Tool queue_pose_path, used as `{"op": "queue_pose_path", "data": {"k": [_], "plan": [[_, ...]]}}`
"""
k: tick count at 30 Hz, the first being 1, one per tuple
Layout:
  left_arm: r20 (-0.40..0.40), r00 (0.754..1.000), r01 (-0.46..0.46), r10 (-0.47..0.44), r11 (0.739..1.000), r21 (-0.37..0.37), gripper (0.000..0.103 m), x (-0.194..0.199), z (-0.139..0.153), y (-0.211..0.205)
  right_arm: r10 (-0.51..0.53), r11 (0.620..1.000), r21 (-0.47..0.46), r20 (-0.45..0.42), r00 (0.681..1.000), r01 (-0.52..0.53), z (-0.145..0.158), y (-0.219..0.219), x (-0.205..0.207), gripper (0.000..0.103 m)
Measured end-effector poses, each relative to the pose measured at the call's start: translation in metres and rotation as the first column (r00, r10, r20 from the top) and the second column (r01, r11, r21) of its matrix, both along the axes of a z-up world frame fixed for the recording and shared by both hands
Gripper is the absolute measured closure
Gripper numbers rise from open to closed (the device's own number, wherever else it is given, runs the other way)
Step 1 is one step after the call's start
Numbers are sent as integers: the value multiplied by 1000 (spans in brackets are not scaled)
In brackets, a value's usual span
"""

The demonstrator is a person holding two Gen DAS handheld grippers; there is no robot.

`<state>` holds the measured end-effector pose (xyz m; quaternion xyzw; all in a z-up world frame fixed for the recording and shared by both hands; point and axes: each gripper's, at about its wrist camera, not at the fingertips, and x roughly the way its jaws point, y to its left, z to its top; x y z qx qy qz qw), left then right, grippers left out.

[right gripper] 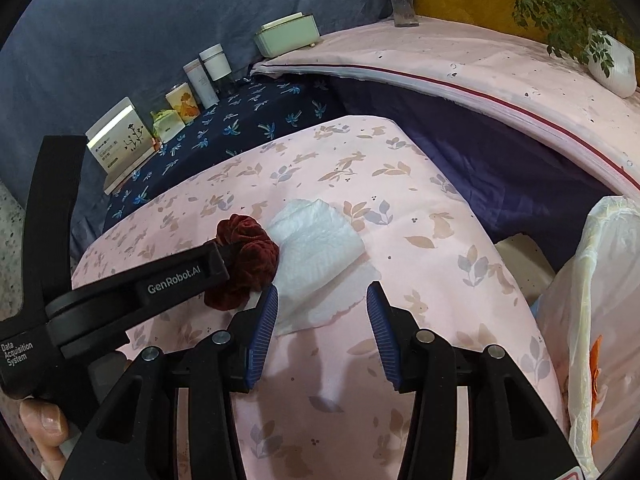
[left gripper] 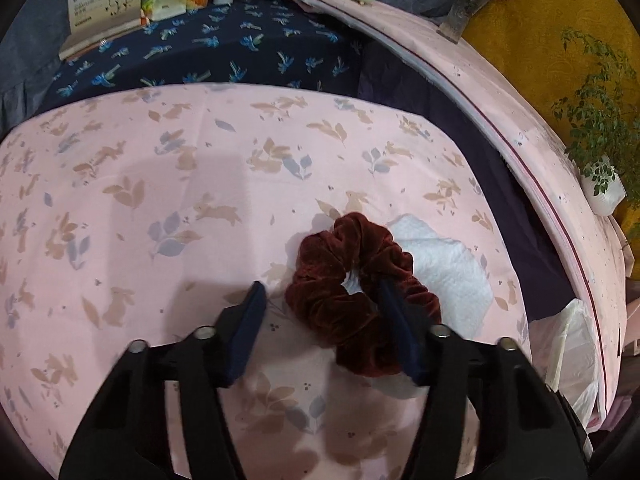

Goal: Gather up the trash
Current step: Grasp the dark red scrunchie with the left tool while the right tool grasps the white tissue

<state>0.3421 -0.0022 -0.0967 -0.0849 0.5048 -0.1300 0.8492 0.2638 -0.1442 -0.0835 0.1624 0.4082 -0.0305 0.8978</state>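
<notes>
A dark red velvet scrunchie [left gripper: 352,280] lies on the pink rabbit-print cloth [left gripper: 160,200], its right side overlapping a crumpled white tissue [left gripper: 444,264]. My left gripper [left gripper: 320,286] is down at the scrunchie. Its right finger [left gripper: 396,328] reaches into the scrunchie's ring, while the left finger [left gripper: 248,328] stands clear of it, so the jaws are open. In the right wrist view my right gripper [right gripper: 323,290] is open just above the near edge of the tissue [right gripper: 316,240], nothing pinched. The scrunchie [right gripper: 248,264] sits left of it, partly hidden by the left gripper's black body [right gripper: 172,280].
A white plastic bag [right gripper: 600,300] stands open at the right edge of the pink cloth. At the back, boxes and bottles [right gripper: 200,80] line a navy floral cloth [right gripper: 248,120]. A pale green box [right gripper: 288,34], a vase and a potted plant [right gripper: 608,60] stand on the raised pink ledge.
</notes>
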Motion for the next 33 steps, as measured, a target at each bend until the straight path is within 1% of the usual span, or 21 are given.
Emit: {"op": "queue_pose_path", "data": {"k": [1,2,3,6,7,8,10,11,12,13,20,25,33], "plan": [[11,1000,4,-4,1000,5,59,-2,0,0,3,1000,1,-1,1000,-3,-1,1,2,57],[10,1000,18,-18,1000,3,71,-3,0,-2,7,1000,1,-3,1000,-7,-2,2,4,57],[11,1000,24,-24,1000,8,78,-5,-1,-2,12,1000,2,-5,1000,-12,-4,3,6,57],[18,1000,21,-21,1000,4,84,-10,-2,2,27,1000,-11,-17,999,-27,-11,10,12,57],[21,1000,23,-23,1000,4,85,-12,-2,3,29,1000,-11,-25,999,-29,-15,11,14,60],[24,999,21,-21,1000,6,85,-15,-2,5,34,999,-10,-32,999,-34,-17,12,15,66],[30,999,19,-19,1000,11,86,-20,-2,7,41,999,-25,-41,998,-42,-21,16,17,71],[27,999,18,-18,1000,9,87,-22,-2,9,48,998,-39,-38,998,-50,-21,17,15,85],[25,1000,19,-19,1000,7,87,-24,-2,10,67,997,-31,-43,997,-68,-21,19,15,91],[24,1000,18,-18,1000,7,87,-27,-2,12,75,997,-18,-47,996,-76,-22,20,14,94],[22,1000,13,-14,1000,8,87,-58,-1,21,69,998,-1,-47,997,-69,-18,22,-13,97],[17,1000,12,-12,1000,6,87,-85,0,25,44,999,10,-43,998,-44,-15,18,-43,97],[7,999,33,-33,999,21,87,-135,1,24,-2,998,60,-53,999,5,-13,3,-97,97]]}}
